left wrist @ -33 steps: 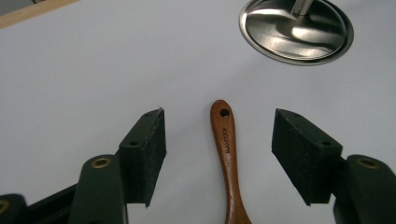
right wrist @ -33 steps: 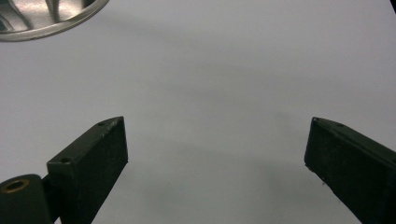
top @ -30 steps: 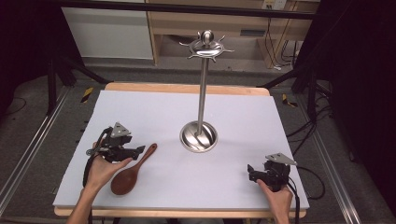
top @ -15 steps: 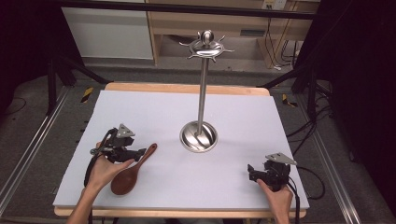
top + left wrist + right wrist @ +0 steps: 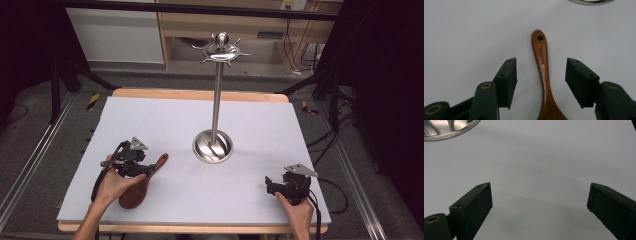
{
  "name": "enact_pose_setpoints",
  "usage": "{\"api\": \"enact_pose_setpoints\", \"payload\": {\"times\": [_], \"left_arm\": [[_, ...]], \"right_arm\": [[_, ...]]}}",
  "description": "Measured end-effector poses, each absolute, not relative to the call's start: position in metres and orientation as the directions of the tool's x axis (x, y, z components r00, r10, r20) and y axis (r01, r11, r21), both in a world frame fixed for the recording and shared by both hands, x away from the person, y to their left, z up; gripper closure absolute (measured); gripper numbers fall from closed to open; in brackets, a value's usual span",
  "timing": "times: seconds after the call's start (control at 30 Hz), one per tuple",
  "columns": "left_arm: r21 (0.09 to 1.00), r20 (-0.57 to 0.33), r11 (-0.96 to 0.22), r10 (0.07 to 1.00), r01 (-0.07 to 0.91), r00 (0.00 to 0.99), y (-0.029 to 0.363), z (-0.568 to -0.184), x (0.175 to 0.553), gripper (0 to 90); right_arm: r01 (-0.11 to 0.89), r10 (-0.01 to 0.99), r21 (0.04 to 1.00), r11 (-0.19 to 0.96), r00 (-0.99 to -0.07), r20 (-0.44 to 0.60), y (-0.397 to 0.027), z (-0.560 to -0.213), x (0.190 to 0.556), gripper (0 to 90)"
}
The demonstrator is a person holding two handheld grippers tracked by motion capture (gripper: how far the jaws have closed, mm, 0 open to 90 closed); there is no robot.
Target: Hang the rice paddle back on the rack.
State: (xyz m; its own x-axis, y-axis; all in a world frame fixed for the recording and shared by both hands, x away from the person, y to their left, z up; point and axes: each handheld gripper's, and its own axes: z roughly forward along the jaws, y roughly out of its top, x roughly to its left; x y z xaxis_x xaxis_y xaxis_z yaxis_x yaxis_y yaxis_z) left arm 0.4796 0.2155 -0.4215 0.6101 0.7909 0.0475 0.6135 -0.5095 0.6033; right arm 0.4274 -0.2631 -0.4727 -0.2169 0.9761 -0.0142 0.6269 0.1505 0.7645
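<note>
A brown wooden spoon [image 5: 141, 184] lies on the white table cover, bowl toward the person, handle pointing at the metal stand. My left gripper [image 5: 145, 170] straddles its handle. In the left gripper view the spoon handle [image 5: 543, 67] runs up between the jaws of my left gripper [image 5: 541, 83], with a gap on each side; the jaws have just been closing and the pads do not touch the wood. My right gripper [image 5: 270, 185] rests near the front right of the table; in the right gripper view my right gripper [image 5: 540, 206] stands wide open over bare cover.
A tall steel utensil stand [image 5: 216, 102] with a round base [image 5: 212, 146] and hooks at the top [image 5: 220, 50] rises from the table's middle. Its base edge [image 5: 446, 130] lies beyond the right gripper. Shelving and cables lie behind the table.
My left gripper has slid a little toward the spoon handle and now sits over it. The right hand has stayed put.
</note>
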Motion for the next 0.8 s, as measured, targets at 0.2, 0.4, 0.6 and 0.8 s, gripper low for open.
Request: {"api": "enact_pose_setpoints", "payload": {"times": [0.2, 0.4, 0.6, 0.8], "left_arm": [[0.583, 0.043, -0.521, 0.786, 0.623, 0.617, 0.215, -0.429, 0.48, 44.6], [0.558, 0.039, -0.537, 0.779, 0.632, 0.626, 0.213, -0.436, 0.48, 47.0], [0.527, 0.036, -0.548, 0.777, 0.649, 0.628, 0.212, -0.443, 0.48, 51.9], [0.509, 0.033, -0.555, 0.777, 0.659, 0.629, 0.211, -0.446, 0.482, 55.3]], "right_arm": [[0.631, 0.977, 0.763, 0.143, -0.212, -0.008, -0.263, -0.473, 0.427, 6.7], [0.632, 0.977, 0.762, 0.144, -0.213, -0.008, -0.263, -0.473, 0.428, 6.6], [0.629, 0.975, 0.762, 0.153, -0.221, -0.013, -0.263, -0.473, 0.427, 6.6], [0.633, 0.976, 0.76, 0.147, -0.218, -0.007, -0.263, -0.473, 0.427, 6.6]]}}
